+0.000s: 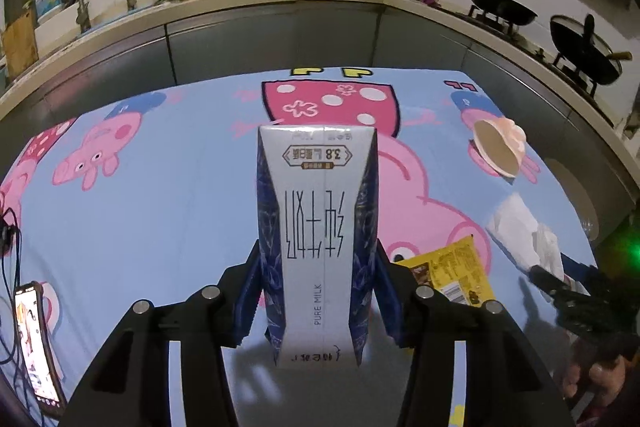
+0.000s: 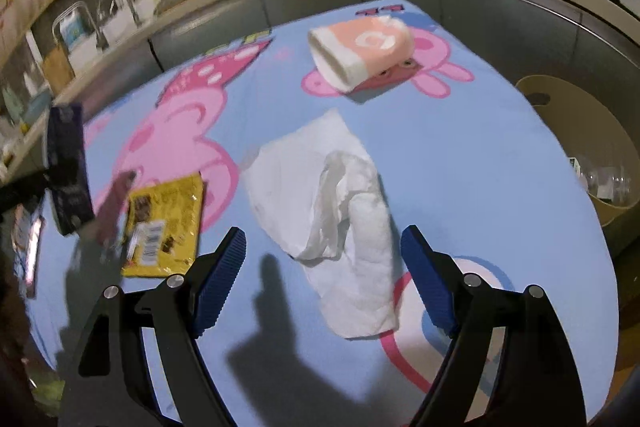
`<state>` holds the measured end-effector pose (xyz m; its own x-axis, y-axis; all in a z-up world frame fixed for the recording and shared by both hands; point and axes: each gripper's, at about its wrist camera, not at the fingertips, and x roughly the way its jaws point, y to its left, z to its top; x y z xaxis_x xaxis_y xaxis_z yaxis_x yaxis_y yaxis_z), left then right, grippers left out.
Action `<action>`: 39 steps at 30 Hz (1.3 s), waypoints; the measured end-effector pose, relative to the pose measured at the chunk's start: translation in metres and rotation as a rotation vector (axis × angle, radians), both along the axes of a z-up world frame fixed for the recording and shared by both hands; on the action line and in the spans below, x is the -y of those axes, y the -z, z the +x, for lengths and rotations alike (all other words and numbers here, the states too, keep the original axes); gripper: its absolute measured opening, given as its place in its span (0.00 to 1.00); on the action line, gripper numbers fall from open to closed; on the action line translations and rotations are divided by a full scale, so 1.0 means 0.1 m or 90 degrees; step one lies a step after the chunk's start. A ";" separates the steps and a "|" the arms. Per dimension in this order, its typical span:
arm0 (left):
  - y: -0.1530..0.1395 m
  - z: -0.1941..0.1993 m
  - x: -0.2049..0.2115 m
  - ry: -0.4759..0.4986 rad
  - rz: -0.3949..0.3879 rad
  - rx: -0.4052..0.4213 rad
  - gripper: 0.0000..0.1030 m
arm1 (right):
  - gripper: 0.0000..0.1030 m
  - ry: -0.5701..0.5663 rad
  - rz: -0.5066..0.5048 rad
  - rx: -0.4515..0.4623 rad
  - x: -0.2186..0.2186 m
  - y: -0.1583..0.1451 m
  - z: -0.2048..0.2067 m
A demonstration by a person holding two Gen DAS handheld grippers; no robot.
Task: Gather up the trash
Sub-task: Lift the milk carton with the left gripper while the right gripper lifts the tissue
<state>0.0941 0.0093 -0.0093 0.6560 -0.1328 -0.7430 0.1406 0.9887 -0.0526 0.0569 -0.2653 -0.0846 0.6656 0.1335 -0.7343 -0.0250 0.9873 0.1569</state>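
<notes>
My left gripper (image 1: 318, 291) is clenched on the milk carton (image 1: 318, 227): both blue pads (image 1: 250, 303) press its dark blue side panels, low on the carton, which stands upright between the jaws with its print upside down to my camera. Carton bottom looks lifted a little off the desk (image 1: 140, 211), shadow underneath, but I can't be sure of the gap. In the right wrist view the same carton (image 2: 66, 167) shows at far left, blurred.

My right gripper (image 2: 322, 277) is released, jaws spread wide, nothing pressed between the pads (image 2: 222, 281). The crumpled white tissue (image 2: 332, 211) lies flat on the desk (image 2: 480, 167) straight ahead; its near end reaches in between the two pads, closer to the right one, touching neither as far as I see. From the left wrist view the tissue (image 1: 524, 231) sits at the right, with the right gripper's black tip (image 1: 560, 287) just below it.

Yellow snack wrapper (image 2: 164, 227) lies flat on the desk left of the tissue, just outside my right gripper's left pad; in the left view it (image 1: 452, 275) is just right of the carton. A pink-and-white paper cup (image 2: 360, 53) lies on its side at the far end of the desk, well apart from both jaws. A beige bin (image 2: 580, 147) stands off the desk's right edge. A phone (image 1: 36, 343) with cables lies at the desk's left edge.
</notes>
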 end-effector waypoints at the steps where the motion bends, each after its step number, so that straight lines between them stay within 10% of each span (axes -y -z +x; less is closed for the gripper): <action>1: 0.01 0.00 0.03 0.001 0.007 0.002 0.50 | 0.77 -0.006 -0.025 0.003 -0.05 0.00 0.01; 7: 0.05 -0.01 0.10 -0.002 0.045 0.013 0.50 | 0.70 -0.007 -0.094 0.014 -0.16 0.04 0.04; 15: 0.22 0.24 0.07 -0.007 0.030 -0.020 0.50 | 0.16 -0.002 -0.103 0.035 -0.12 0.01 0.08; 18: 0.32 0.34 0.03 -0.010 0.008 -0.050 0.51 | 0.11 0.012 -0.078 0.035 -0.03 0.01 0.07; 22: 0.38 0.33 -0.05 -0.030 -0.002 -0.056 0.78 | 0.11 0.023 -0.048 0.034 0.05 0.01 0.07; 29: 0.40 0.27 -0.02 -0.023 0.006 -0.057 0.78 | 0.19 0.019 -0.050 0.034 0.03 0.01 0.06; 34: 0.46 0.28 -0.01 -0.008 -0.002 -0.070 0.50 | 0.34 0.005 -0.050 0.036 -0.02 0.02 0.02; 36: 0.43 0.27 -0.01 -0.010 0.001 -0.066 0.50 | 0.06 0.002 -0.040 0.036 -0.01 0.01 0.02; 39: 0.33 0.24 0.01 -0.002 -0.008 -0.055 0.50 | 0.06 0.010 0.000 0.032 0.10 0.01 0.03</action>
<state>0.1181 0.0084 -0.0419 0.5899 -0.1414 -0.7950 0.1326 0.9881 -0.0774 0.0594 -0.2751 -0.0853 0.7031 0.1229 -0.7003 -0.0173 0.9876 0.1560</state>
